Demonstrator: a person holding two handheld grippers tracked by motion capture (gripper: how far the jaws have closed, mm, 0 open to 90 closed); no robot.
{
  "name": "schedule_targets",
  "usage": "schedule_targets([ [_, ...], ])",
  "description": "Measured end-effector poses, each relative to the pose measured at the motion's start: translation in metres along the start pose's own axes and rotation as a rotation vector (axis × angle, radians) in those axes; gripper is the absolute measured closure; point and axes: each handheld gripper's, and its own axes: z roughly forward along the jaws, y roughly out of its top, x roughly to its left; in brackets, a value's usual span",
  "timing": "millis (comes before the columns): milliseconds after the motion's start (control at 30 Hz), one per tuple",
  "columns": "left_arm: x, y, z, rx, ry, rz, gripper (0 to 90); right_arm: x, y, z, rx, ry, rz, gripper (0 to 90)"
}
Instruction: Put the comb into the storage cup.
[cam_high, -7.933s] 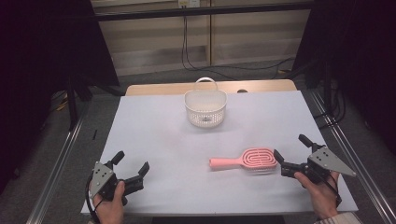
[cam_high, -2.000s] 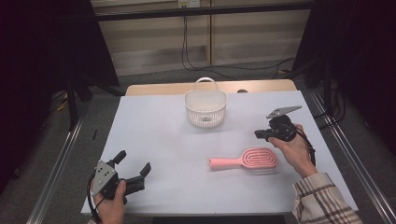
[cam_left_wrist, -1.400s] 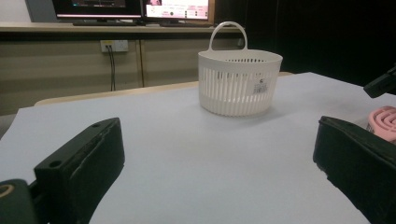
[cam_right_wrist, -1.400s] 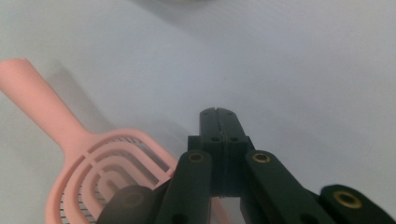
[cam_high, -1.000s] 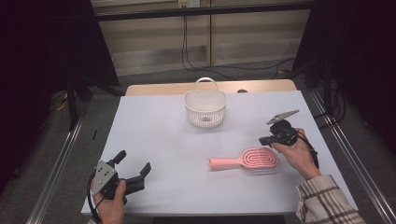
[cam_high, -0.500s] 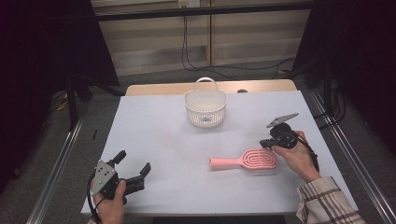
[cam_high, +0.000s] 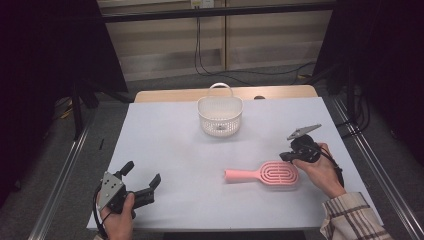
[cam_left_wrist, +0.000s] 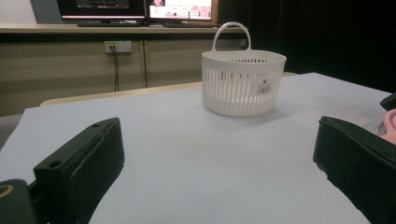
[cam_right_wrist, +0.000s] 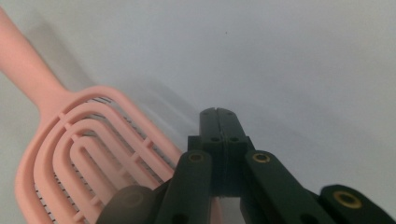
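High view: the pink hairbrush (cam_high: 267, 173) lies flat near the table's (cam_high: 170, 140) right edge, handle toward the centre. The right gripper (cam_high: 295, 151) hangs just above the brush head's far right rim. The left gripper (cam_high: 142, 181) rests at the near left corner. A white basket (cam_high: 220, 116) stands by the far edge.

Left gripper view: jaws spread wide, nothing between them; the basket (cam_left_wrist: 243, 81) is ahead.

Right gripper view: jaws clenched together, empty, just beside the hairbrush (cam_right_wrist: 88, 149).

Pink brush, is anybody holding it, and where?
No. The pink brush lies on the table. The right gripper is shut empty beside it; the left gripper is open, far off.
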Motion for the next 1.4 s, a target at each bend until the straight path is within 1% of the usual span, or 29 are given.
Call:
schedule_targets([
  [100,0.0,0.0,0.0,0.0,0.0,0.0,2.0,0.001,-0.001,0.0,0.0,0.0,-0.006,90.0],
  [233,0.0,0.0,0.0,0.0,0.001,0.0,2.0,0.0,-0.004,-0.001,0.0,0.0,-0.004,90.0],
  [267,0.0,0.0,0.0,0.001,0.003,0.008,2.0,0.0,-0.005,-0.002,-0.002,-0.003,-0.002,90.0],
  [400,0.0,0.0,0.0,0.002,0.003,0.002,2.0,-0.002,-0.008,-0.003,0.001,-0.003,0.002,90.0],
  [500,0.0,0.0,0.0,0.002,0.004,0.007,2.0,-0.002,-0.01,-0.003,0.003,-0.004,0.01,90.0],
  [533,0.0,0.0,0.0,0.002,0.004,0.007,2.0,-0.002,-0.011,-0.004,0.006,-0.003,0.006,90.0],
  [1033,0.0,0.0,0.0,0.0,0.004,0.009,2.0,0.002,-0.02,-0.007,0.008,0.002,-0.003,90.0],
  [1067,0.0,0.0,0.0,0.0,0.005,0.01,2.0,0.003,-0.02,-0.007,0.01,0.003,0.003,90.0],
  [1167,0.0,0.0,0.0,0.003,0.003,0.004,2.0,0.004,-0.022,-0.007,0.012,0.003,-0.006,90.0],
  [1233,0.0,0.001,-0.001,0.004,0.003,0.014,2.0,0.004,-0.023,-0.007,0.014,0.005,-0.007,90.0],
  [1400,0.0,0.001,0.0,0.002,0.001,0.01,2.0,0.006,-0.025,-0.008,0.011,0.008,-0.007,90.0],
])
